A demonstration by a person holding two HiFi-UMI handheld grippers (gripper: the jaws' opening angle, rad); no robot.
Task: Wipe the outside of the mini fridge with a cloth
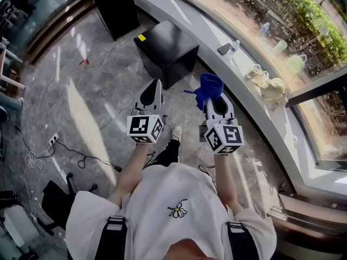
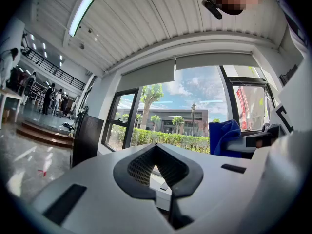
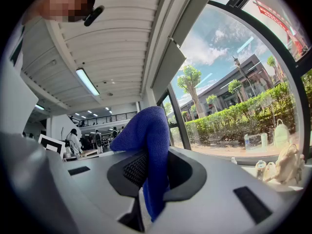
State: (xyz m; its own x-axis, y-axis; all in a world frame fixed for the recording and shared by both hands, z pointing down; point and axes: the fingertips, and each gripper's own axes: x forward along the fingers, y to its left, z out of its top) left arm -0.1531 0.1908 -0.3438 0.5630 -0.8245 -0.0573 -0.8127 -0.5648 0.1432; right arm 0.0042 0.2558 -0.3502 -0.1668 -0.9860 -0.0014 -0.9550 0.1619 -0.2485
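Gripping blue cloth (image 1: pixel 209 87) in right gripper (image 1: pixel 216 103) jaws, bunch sticking up. Left gripper (image 1: pixel 153 89) jaws resting together, empty. Mini fridge (image 1: pixel 165 50) sitting on floor ahead, apart from 2 grippers. Suggesting: lowering cloth, pressing flat, wiping top first.

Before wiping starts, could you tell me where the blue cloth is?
In the head view, the blue cloth is clamped in the right gripper, near the black mini fridge.
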